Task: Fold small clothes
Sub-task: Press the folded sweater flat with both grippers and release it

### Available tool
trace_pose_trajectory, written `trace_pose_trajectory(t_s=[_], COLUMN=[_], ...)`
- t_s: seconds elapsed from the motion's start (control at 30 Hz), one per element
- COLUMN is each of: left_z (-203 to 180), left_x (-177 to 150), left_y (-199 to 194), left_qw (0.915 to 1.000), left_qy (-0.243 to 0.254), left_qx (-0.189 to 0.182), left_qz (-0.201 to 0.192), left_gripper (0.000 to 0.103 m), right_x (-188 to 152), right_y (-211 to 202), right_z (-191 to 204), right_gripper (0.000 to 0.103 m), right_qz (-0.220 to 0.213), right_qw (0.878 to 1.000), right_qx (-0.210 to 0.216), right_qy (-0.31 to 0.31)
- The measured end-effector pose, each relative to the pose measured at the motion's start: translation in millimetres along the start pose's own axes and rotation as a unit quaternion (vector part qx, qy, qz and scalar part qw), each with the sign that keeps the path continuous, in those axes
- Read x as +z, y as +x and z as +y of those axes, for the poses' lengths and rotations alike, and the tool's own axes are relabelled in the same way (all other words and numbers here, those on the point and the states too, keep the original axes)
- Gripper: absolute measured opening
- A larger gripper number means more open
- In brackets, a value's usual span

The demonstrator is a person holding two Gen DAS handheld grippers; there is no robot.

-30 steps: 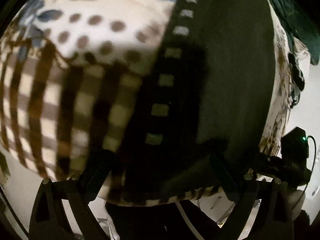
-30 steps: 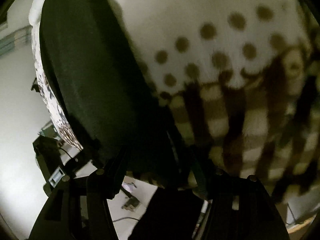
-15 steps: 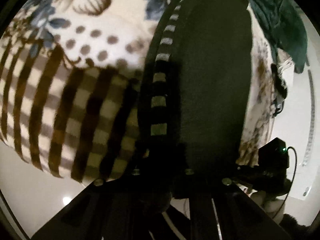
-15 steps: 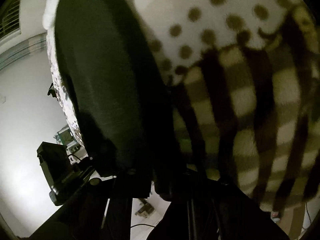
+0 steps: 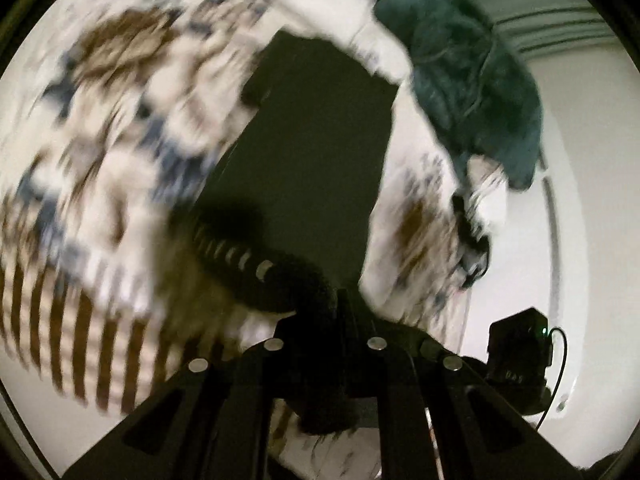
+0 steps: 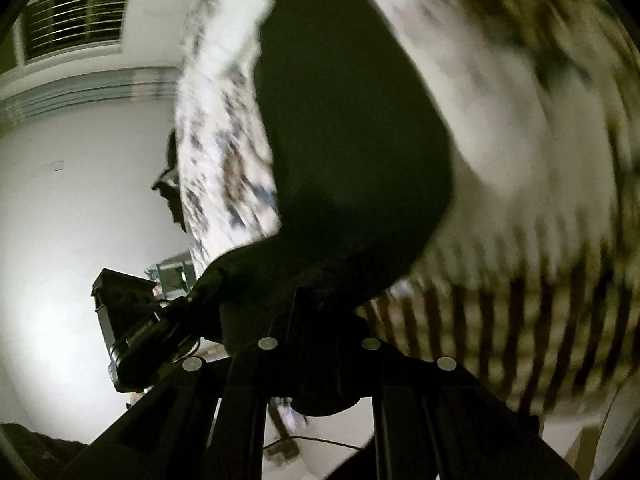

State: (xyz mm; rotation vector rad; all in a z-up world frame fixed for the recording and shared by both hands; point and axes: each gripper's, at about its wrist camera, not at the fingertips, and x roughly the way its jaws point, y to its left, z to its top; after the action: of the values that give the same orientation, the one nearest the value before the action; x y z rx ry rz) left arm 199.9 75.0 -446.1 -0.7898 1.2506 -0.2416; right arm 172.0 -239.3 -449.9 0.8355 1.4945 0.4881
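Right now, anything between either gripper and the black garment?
Nothing visible. Both grippers are shut on the black garment itself: the left gripper pinches its striped edge, the right gripper its other near end. The patterned blanket lies beneath.

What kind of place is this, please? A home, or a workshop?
Probably a room in a home, perhaps a bedroom. The dark garment lies on a soft patterned blanket, a teal cloth is heaped beside it, and a barred window shows in a white wall.
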Motion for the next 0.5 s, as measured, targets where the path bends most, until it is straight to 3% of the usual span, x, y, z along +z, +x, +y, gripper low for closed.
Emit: trace_pose_trajectory(t_s=[0.1,0.3,0.5], left_z=[-14,-19,-9], left_x=[62,179,285], left_y=[14,55,115], left_qw=[0.9994,0.9981,0.9980], left_qy=[-0.007,-0.022,-0.047], left_qx=[-0.024,-0.030,-0.013], left_qz=[-0.022,-0.048,-0.040], left_gripper=[0.008,0.008,0.009], right_x=[53,200,319], right_y=[-6,9,52], right_z=[31,71,87], right_gripper=[0.010,0.010,0.010], right_qz=[-0.032,-0.112,-0.136], right_qw=[0.999,0.993,0.990], right_qx=[0.005,-0.013,-0.046], right_qy=[-0.017,-0.022,-0.013])
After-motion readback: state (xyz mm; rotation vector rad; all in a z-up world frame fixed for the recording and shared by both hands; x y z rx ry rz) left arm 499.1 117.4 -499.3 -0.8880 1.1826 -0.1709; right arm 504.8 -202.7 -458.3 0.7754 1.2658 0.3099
